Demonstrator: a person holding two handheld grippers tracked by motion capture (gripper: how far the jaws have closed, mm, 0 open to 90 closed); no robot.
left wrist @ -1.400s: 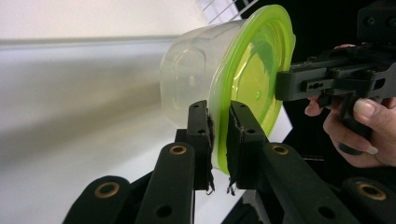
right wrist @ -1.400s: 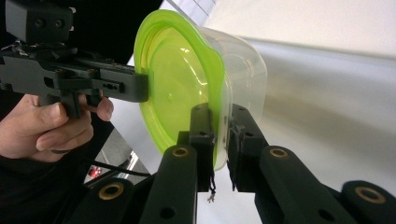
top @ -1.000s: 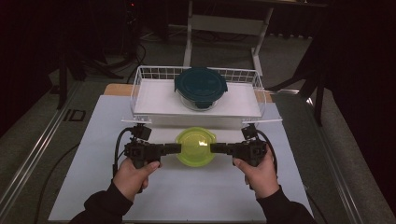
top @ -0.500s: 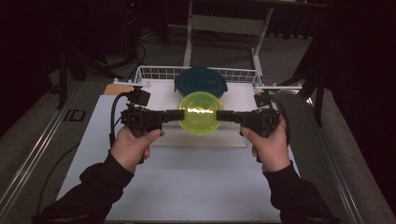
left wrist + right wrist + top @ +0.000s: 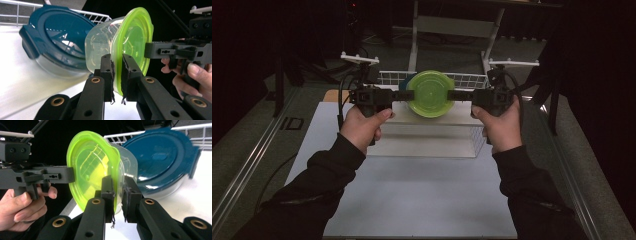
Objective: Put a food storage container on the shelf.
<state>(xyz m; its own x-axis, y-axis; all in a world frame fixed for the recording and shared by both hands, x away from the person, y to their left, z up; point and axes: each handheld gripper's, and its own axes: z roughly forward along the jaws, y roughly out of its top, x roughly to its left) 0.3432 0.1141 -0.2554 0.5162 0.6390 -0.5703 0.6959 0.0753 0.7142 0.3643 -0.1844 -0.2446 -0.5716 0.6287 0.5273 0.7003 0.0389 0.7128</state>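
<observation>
Pinching opposite rims of the green-lidded container (image 5: pixel 430 93), the left gripper (image 5: pixel 116 75) and right gripper (image 5: pixel 117 197) hold it between them, lifted, tilted, with the blue-lidded container (image 5: pixel 60 37) just beyond it.

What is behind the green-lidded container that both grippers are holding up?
Behind the green-lidded container sits a blue-lidded container in the white wire basket. In the high view the green lid covers it almost fully; its contents cannot be seen.

text: "ID" | on: floor (image 5: pixel 242 145) left of table (image 5: pixel 422 200)
</observation>
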